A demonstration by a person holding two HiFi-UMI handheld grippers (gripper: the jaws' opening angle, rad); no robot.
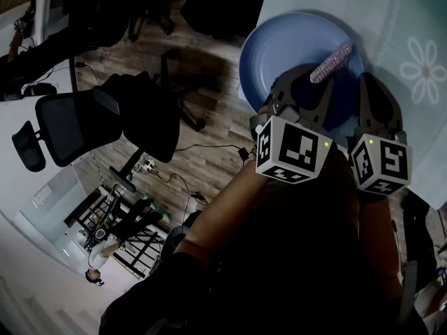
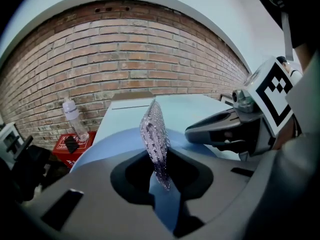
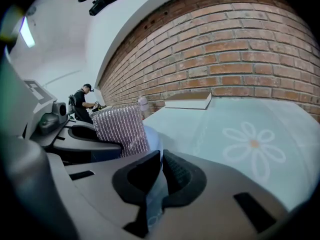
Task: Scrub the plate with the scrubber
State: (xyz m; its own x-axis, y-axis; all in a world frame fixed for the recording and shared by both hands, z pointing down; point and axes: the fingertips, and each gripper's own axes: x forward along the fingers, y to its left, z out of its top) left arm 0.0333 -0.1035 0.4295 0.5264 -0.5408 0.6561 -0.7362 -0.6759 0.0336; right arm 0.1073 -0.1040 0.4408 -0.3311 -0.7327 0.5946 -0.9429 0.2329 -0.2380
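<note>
Left gripper (image 1: 307, 84) is clamped on the scrubber (image 1: 332, 63), jaws pinching its near end; right gripper (image 1: 372, 89) is closed on the near rim of the blue plate (image 1: 279, 54), a thin sliver of blue caught between its pads. The plate sits at the edge of the pale flowered table (image 1: 419, 19), its left side hanging past that edge; whether it rests there or is lifted, I cannot tell.

The relation that matters: the scrubber pokes out ahead of the left gripper, over the plate's middle. Its long axis runs away from me and to the right in the head view, free end aimed at the far right rim. From the left gripper view it stands edge-on (image 2: 156, 134); from the right gripper view I get its broad sparkly face (image 3: 120, 129), just left of the right gripper. Whether it touches the plate, no view settles. My read: the left gripper does the scrubbing, the right steadies; next I would want that broad face flat on the blue.
</note>
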